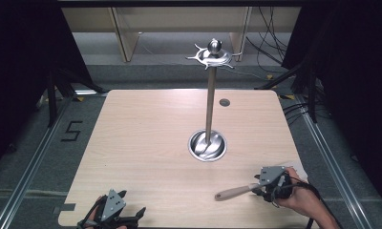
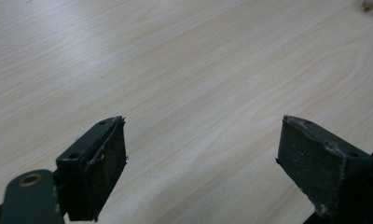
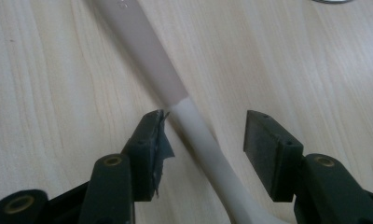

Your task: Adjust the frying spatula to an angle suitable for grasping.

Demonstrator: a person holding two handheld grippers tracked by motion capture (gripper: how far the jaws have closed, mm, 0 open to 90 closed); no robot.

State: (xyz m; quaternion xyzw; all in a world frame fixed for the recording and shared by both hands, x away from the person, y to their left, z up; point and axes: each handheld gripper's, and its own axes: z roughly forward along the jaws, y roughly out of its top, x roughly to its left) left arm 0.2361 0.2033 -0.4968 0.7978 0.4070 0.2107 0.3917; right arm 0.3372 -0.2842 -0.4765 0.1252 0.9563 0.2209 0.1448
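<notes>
Right tongs (image 3: pixel 201 140), jaws apart, straddle a spatula (image 3: pixel 194 130) lying on the desk (image 1: pixel 146 143); an off-centre squeeze could skid its smooth handle away, while the left tongs (image 2: pixel 201 158) gape empty.

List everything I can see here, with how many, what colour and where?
Table: one, light wood, centre.
Stand: one, shiny metal pole on a round dish base, hooked top, table's far middle.
Utensil: one, beige handle with a paler neck, lying on the table's near right, between the right gripper's jaws.
Floor marking: one, black, left of the table.
Cables: several, black, floor beyond.
Left gripper: black, open, nothing between its jaws.
Right gripper: black, jaws around the utensil's neck.
</notes>
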